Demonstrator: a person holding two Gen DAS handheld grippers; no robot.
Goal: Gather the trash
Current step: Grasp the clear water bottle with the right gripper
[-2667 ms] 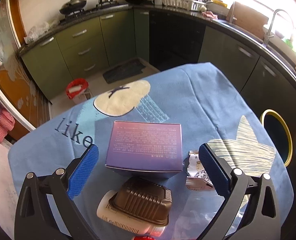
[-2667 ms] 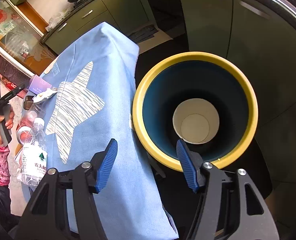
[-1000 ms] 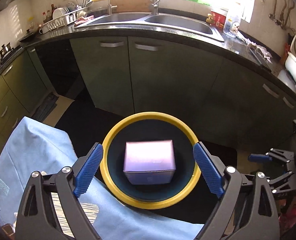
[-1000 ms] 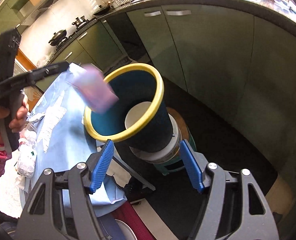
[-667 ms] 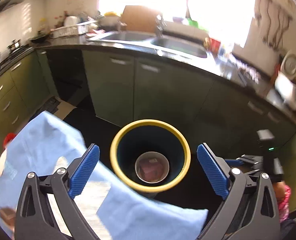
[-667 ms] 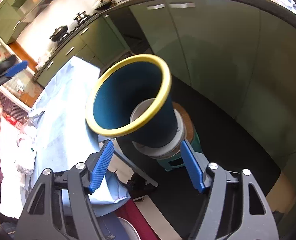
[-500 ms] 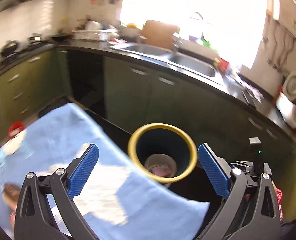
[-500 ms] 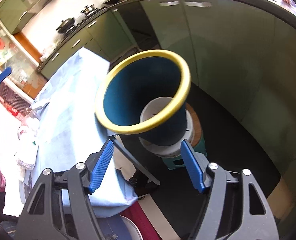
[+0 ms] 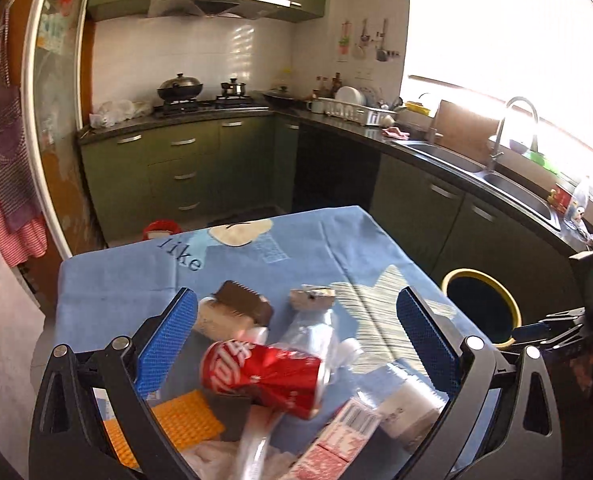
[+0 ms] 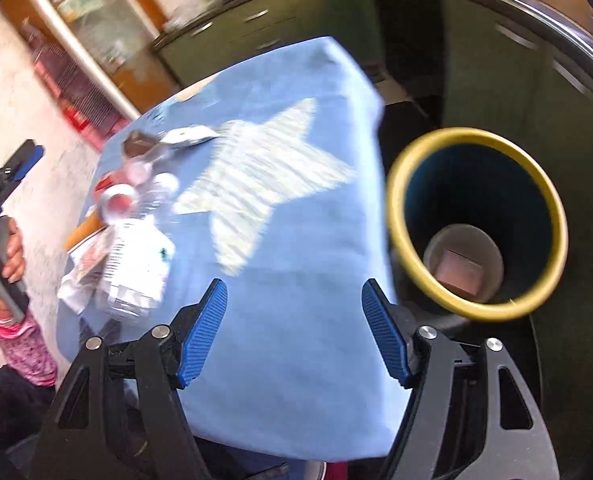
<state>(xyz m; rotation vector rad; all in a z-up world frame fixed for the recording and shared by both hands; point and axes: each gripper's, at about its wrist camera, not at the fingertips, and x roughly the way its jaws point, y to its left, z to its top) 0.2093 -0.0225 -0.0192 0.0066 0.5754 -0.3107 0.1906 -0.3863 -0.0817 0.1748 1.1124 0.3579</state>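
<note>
My left gripper (image 9: 296, 344) is wide open and empty above a heap of trash on the blue tablecloth (image 9: 136, 280): a red soda can (image 9: 262, 376), a clear plastic bottle (image 9: 312, 332), a brown plastic tray (image 9: 242, 304), a crumpled wrapper (image 9: 310, 298) and a red-white carton (image 9: 336, 440). The yellow-rimmed bin (image 9: 480, 312) stands off the table's right edge. In the blurred right wrist view my right gripper (image 10: 294, 332) is open and empty over the tablecloth (image 10: 296, 320), beside the bin (image 10: 476, 220), where the purple box (image 10: 460, 272) lies at the bottom.
Green kitchen cabinets (image 9: 184, 168), a stove and a sink counter (image 9: 476, 168) ring the table. An orange mat (image 9: 184, 420) and a white paper roll (image 9: 408, 408) lie near the table's front. A hand with a pink sleeve (image 10: 8, 264) holds the left gripper's handle.
The purple box dropped from my left gripper into the bin. My left gripper swung left from the bin back over the trash heap. My right gripper swung from the bin toward the table.
</note>
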